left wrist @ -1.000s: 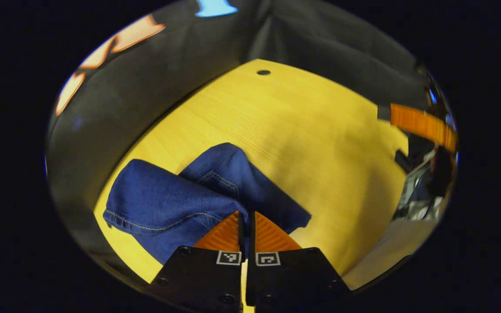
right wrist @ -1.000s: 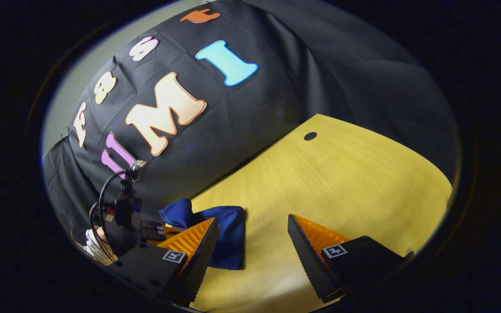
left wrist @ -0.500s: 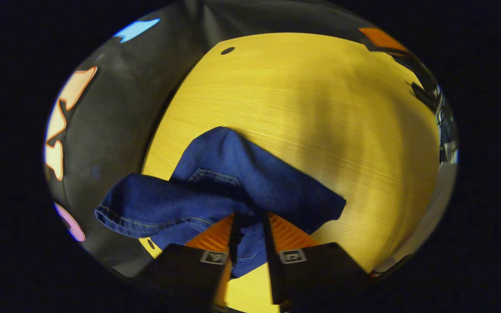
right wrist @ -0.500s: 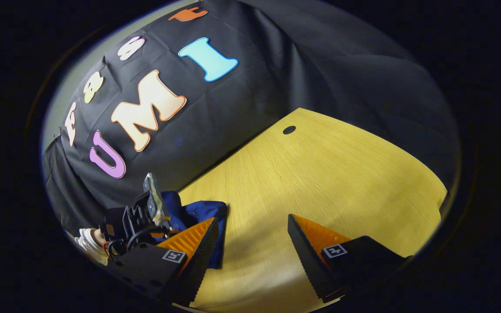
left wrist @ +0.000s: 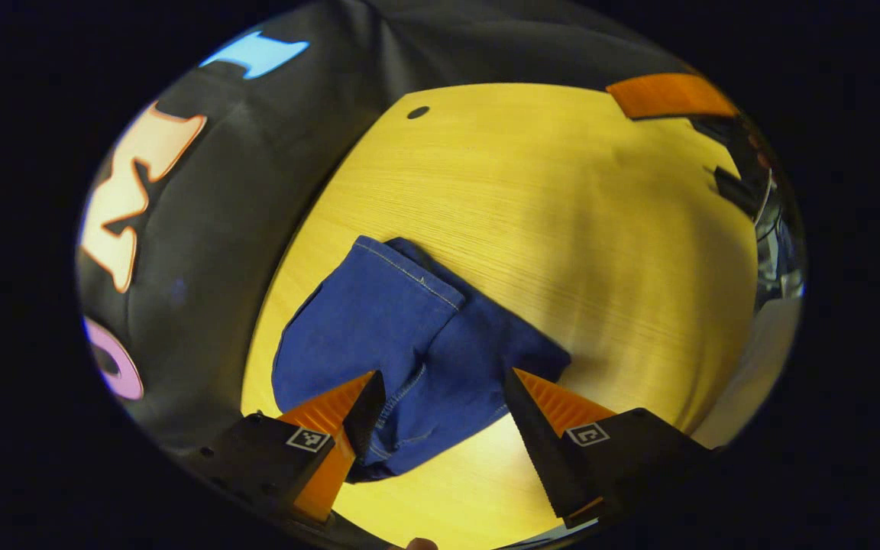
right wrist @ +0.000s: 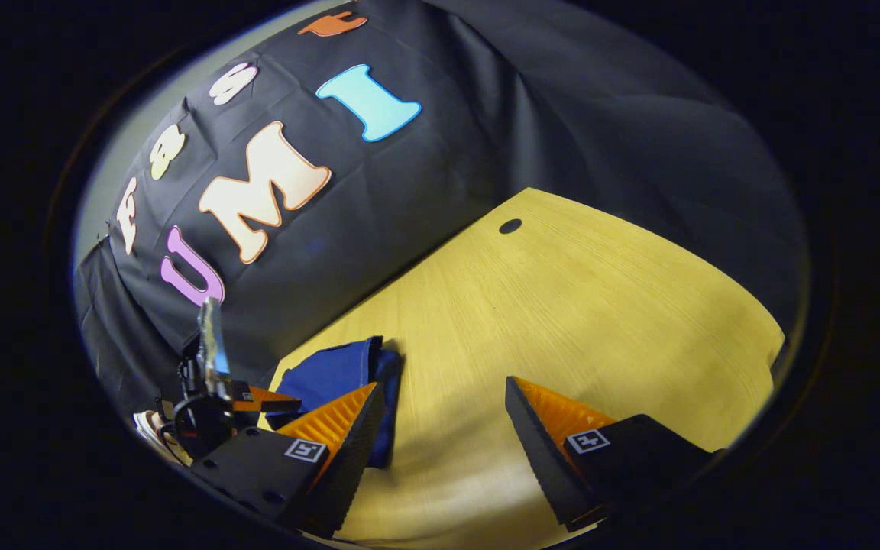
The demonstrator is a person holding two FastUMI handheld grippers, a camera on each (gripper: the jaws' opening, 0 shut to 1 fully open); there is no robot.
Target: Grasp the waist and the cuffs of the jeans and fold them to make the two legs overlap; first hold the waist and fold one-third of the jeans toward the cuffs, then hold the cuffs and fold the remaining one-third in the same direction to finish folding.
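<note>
The jeans (left wrist: 402, 336) are seen as deep blue denim, with pale, light-coloured stitching marked along a hem and a seam. The worktop (left wrist: 562, 229) is shown in warm yellow wood with fine straight grain lines, and one small dark round hole (left wrist: 418, 112) is set in it. The booth wall (right wrist: 562, 130) is covered in black cloth. Small black-and-white square markers (right wrist: 587, 441) are carried on black gripper bodies.

I count one pair of folded jeans (left wrist: 409, 347) lying on one bench (left wrist: 562, 198). The bench has one round hole (left wrist: 418, 112) in it. I have two grippers, left gripper (left wrist: 440, 397) and right gripper (right wrist: 444, 405), each with two fingers.
</note>
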